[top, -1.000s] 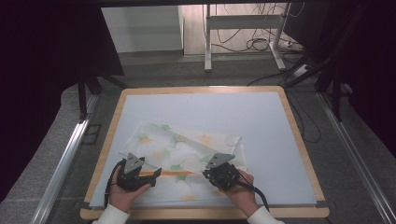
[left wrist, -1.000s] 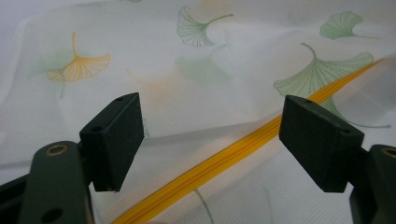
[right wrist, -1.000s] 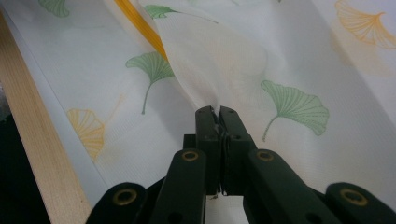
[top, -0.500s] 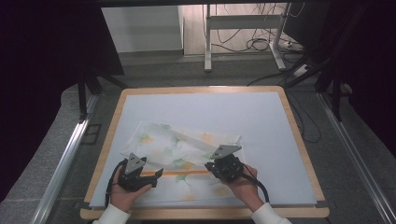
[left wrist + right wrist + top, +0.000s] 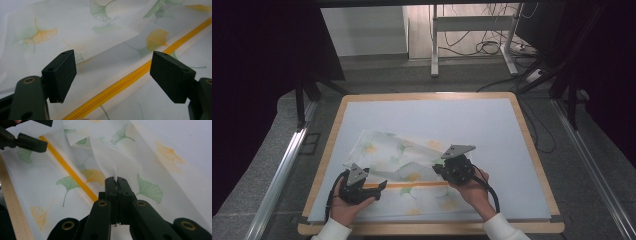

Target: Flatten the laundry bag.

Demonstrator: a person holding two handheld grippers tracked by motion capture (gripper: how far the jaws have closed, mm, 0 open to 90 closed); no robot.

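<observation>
R gripper (image 5: 117, 180) fingers are pinching the thin white ginkgo-print mesh zipper bag (image 5: 399, 167); fabric could be slipping out or tearing w/ pulling. L gripper (image 5: 112, 75) fingers are gaping open, holding nothing down.

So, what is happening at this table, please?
A person works on a white mesh bag printed with ginkgo leaves, lying on the table. The right gripper is shut on a fold of the bag and holds it raised above the rest. The left gripper is open, its jaws wide apart over the bag's orange zipper, gripping nothing.
</observation>
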